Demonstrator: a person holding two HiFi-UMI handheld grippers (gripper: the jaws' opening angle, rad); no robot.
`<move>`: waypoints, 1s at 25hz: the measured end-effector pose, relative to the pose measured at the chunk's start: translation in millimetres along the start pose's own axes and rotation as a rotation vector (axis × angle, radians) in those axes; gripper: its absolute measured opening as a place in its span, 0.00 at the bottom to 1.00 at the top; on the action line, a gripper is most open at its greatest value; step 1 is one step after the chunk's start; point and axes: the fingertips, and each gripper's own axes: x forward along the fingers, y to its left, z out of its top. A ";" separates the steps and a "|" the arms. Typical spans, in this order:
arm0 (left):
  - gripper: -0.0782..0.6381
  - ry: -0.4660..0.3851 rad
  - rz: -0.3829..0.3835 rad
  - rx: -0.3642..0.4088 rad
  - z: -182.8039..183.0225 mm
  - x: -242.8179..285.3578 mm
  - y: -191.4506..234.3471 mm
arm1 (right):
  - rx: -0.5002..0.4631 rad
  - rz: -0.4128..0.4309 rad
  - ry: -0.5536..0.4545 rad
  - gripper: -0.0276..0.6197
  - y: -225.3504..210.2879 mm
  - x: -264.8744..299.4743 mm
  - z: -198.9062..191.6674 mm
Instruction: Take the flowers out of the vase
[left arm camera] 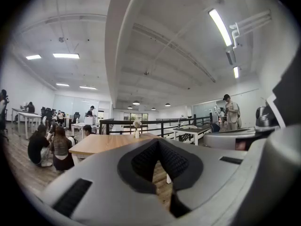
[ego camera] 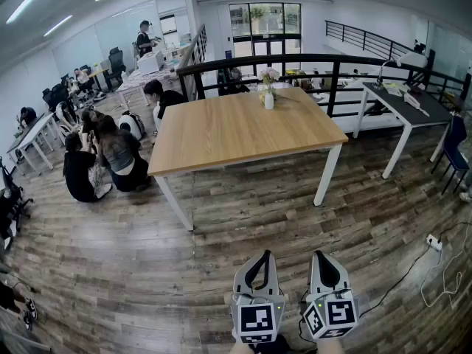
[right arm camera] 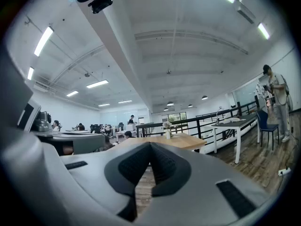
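Observation:
A small white vase (ego camera: 268, 100) holding pale flowers (ego camera: 268, 75) stands at the far edge of a wooden table (ego camera: 236, 131). Both grippers are low in the head view, well short of the table and side by side over the floor. My left gripper (ego camera: 264, 257) and right gripper (ego camera: 322, 257) are shut and hold nothing. The left gripper view looks along shut jaws (left arm camera: 158, 142) towards the vase (left arm camera: 137, 134) and flowers (left arm camera: 137, 123) far ahead. In the right gripper view the gripper (right arm camera: 151, 146) is also shut, with the vase (right arm camera: 168, 135) a little to its right.
Several people sit on the floor (ego camera: 103, 161) left of the table. A black railing (ego camera: 332, 61) runs behind it. A grey desk (ego camera: 402, 98) and a blue chair (ego camera: 456, 150) stand at the right. A cable and power strip (ego camera: 434, 242) lie on the wooden floor.

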 end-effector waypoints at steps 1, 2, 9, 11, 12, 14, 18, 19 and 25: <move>0.15 0.000 -0.001 0.001 0.5 0.3 -0.2 | -0.001 0.000 0.000 0.04 -0.2 0.2 0.3; 0.15 0.000 -0.002 0.002 0.9 0.7 -0.4 | -0.001 -0.001 0.000 0.04 -0.5 0.5 0.6; 0.15 0.004 -0.001 0.002 0.7 4.9 -0.2 | -0.006 -0.007 0.001 0.04 -5.2 2.6 2.9; 0.15 0.004 0.001 0.001 -0.2 6.3 -1.7 | -0.005 -0.007 0.000 0.04 -7.2 3.1 2.4; 0.15 0.005 0.001 0.002 -0.5 7.2 -2.8 | -0.002 -0.006 -0.001 0.04 -8.4 3.4 1.6; 0.15 0.006 0.000 0.003 -0.3 9.0 -5.2 | 0.001 -0.004 -0.003 0.04 -10.6 4.0 1.6; 0.15 0.010 0.001 0.007 -2.0 12.3 -9.0 | 0.005 -0.001 -0.013 0.04 -14.4 5.5 2.9; 0.15 0.011 0.002 0.009 -2.7 13.3 -10.3 | 0.007 0.001 -0.016 0.04 -16.1 5.8 2.9; 0.15 0.012 0.024 0.012 -2.7 23.2 -15.5 | 0.018 0.016 -0.021 0.04 -29.4 11.3 3.9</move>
